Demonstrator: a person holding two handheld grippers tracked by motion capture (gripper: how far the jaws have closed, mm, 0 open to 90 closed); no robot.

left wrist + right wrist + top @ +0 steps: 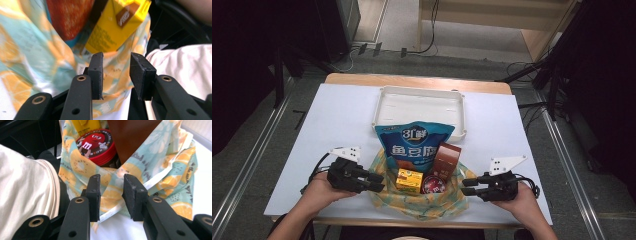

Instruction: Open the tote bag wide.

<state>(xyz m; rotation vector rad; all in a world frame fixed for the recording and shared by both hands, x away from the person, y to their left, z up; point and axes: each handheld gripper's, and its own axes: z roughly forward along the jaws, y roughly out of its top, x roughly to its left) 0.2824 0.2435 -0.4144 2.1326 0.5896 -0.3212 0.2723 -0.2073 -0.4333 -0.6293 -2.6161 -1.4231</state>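
A cloth printed with orange slices (422, 204) lies at the table's front middle, bunched around several snacks. On it are a blue snack bag (414, 145), a brown box (447, 159), a yellow carton (408, 180) and a red round tin (432, 186). My left gripper (379, 182) is at the cloth's left edge, my right gripper (466, 186) at its right edge. In the left gripper view the jaws (113, 75) stand apart before the cloth (32, 57) and the carton (117, 25). The right gripper (111, 195) is open too, over the cloth's hem (165, 170), near the tin (96, 146).
An empty white tray (384, 107) sits just behind the snack bag. The white table sheet (337, 125) has bare room on both sides. The table's front edge lies close under both hands. A person's pale garment (22, 185) is beside the cloth.
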